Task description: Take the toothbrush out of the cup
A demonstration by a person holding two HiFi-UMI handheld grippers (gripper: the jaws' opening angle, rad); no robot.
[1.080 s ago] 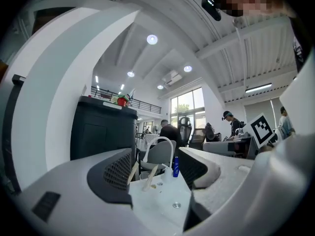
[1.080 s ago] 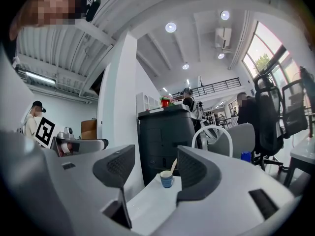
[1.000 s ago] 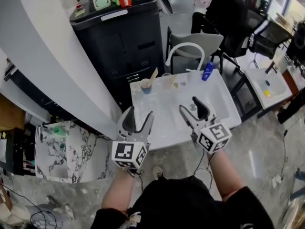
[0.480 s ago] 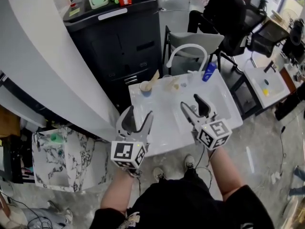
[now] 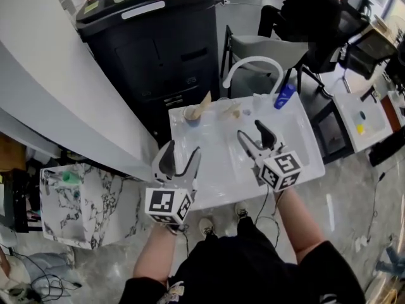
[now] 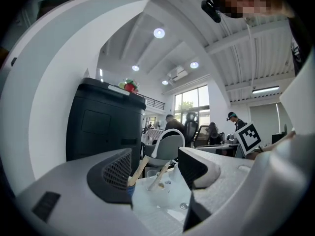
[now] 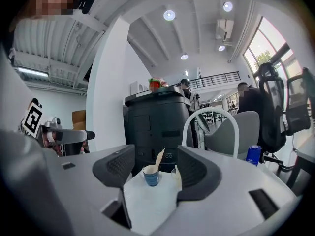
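A small blue cup (image 5: 192, 116) stands at the back left of the white table (image 5: 218, 170), with a pale wooden toothbrush (image 5: 204, 101) leaning out of it to the right. My left gripper (image 5: 183, 151) hovers open over the table's front left edge, well short of the cup. Open too, my right gripper (image 5: 249, 132) hangs above the table's middle, right of the cup. The right gripper view shows the cup (image 7: 151, 175) and toothbrush (image 7: 159, 159) framed between open jaws, still far off. In the left gripper view the toothbrush (image 6: 138, 170) pokes out beside the left jaw, which hides most of the cup.
A white arched faucet (image 5: 252, 64) and a blue bottle (image 5: 284, 96) stand at the table's back right. A small clear glass with a pale item (image 5: 231, 110) sits right of the cup. Behind are a black cabinet (image 5: 152, 43), a grey chair (image 5: 266, 46) and a seated person (image 5: 310, 5).
Both grippers stay open and hold nearly the same pose. The head view has shifted slightly, and the right gripper has edged a little toward the back of the table.
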